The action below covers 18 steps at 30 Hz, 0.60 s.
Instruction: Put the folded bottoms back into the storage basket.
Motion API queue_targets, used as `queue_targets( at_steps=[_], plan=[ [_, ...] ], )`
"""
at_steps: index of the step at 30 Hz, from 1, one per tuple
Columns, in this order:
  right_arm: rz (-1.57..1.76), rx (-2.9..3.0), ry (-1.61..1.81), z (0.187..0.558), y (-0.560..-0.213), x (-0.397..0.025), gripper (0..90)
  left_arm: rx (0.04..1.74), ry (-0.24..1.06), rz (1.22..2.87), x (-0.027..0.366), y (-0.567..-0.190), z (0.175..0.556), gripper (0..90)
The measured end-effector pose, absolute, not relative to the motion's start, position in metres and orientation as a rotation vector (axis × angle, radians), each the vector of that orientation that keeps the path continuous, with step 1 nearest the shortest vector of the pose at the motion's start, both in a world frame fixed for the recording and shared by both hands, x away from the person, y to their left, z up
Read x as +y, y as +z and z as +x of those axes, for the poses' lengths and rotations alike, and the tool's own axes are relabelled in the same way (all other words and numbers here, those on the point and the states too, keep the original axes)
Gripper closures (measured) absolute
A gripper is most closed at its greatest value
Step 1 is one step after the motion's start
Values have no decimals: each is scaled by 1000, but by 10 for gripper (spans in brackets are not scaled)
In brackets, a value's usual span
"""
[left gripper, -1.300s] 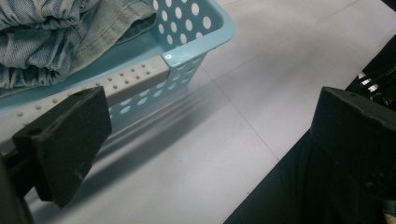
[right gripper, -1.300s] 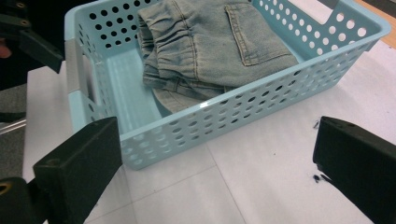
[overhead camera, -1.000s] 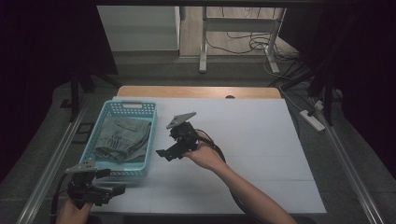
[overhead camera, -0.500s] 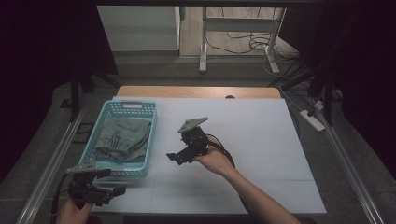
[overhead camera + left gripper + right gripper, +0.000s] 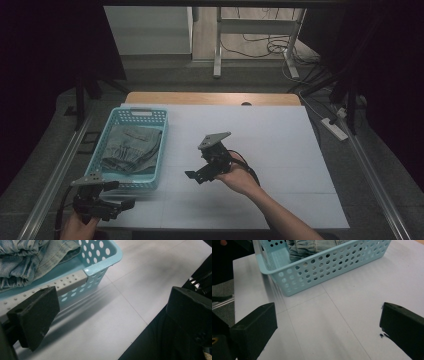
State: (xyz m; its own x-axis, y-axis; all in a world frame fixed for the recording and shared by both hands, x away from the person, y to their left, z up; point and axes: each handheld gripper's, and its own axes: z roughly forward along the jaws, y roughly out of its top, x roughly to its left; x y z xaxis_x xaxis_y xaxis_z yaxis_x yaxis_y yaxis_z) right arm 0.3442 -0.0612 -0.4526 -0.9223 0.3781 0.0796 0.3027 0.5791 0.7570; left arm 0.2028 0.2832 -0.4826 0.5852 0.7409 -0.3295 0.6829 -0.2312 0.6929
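While folded jeans [image 5: 131, 147] lie inside the blue basket [image 5: 150, 177] at the table's left, I should swing my empty, wide-open right gripper [image 5: 196, 175] over them before descending; my left gripper [image 5: 117, 206] gapes too.

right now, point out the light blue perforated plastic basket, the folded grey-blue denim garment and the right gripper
light blue perforated plastic basket [image 5: 142, 116]: high view, far rim by the handle slot
folded grey-blue denim garment [image 5: 131, 150]: high view, middle of the cloth
right gripper [image 5: 201, 172]: high view, midway between its fingertips
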Motion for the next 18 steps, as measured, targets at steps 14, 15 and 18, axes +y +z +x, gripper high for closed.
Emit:
queue_targets(
  at_steps=[14, 15, 18],
  plan=[
    [596, 2711, 1236, 332, -455, -84, 14, 1138, 88, 1966, 283, -483, 203, 0],
    [604, 2713, 1239, 331, -455, -86, 14, 1138, 89, 1966, 282, -483, 203, 0],
    [613, 2704, 1234, 329, -454, -93, 14, 1139, 88, 1966, 282, -483, 203, 0]
  ],
)
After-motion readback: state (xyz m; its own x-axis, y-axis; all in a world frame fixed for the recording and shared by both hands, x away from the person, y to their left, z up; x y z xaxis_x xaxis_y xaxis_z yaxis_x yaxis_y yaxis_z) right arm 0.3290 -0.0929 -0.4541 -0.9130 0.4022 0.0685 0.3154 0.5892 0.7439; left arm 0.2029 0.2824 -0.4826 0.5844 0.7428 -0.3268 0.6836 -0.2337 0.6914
